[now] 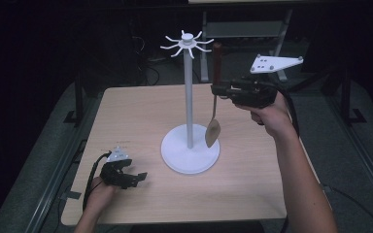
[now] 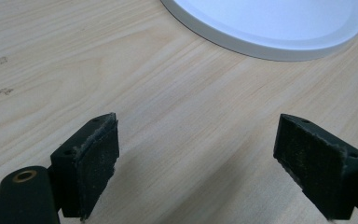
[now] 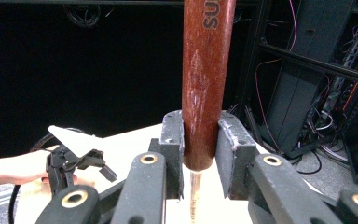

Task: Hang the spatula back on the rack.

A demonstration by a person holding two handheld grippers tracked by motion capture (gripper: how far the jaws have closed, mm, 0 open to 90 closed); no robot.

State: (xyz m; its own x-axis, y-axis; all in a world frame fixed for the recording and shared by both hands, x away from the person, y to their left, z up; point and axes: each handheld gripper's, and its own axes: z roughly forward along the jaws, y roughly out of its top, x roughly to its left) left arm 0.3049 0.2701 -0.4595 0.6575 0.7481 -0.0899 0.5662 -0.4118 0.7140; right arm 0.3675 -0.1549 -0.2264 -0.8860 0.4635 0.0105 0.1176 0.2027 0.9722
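A spoon with a dark red-brown handle (image 1: 216, 63) and a wooden bowl (image 1: 212, 132) hangs upright in the air, bowl down, just right of the white stand's pole (image 1: 189, 97). My right gripper (image 1: 218, 90) is shut on the lower end of that handle (image 3: 205, 70), its pads (image 3: 175, 140) pressing it from both sides. The handle's top reaches about as high as the stand's ring of white hooks (image 1: 187, 43). My left gripper (image 1: 138, 178) rests low on the table at the front left, open with nothing between its jaws (image 2: 198, 140).
The stand's round white base (image 1: 190, 155) sits mid-table, and its rim (image 2: 270, 23) lies just ahead of the left jaws. The light wooden table (image 1: 141, 111) has bare room to the left and front. Dark racks and cables stand behind.
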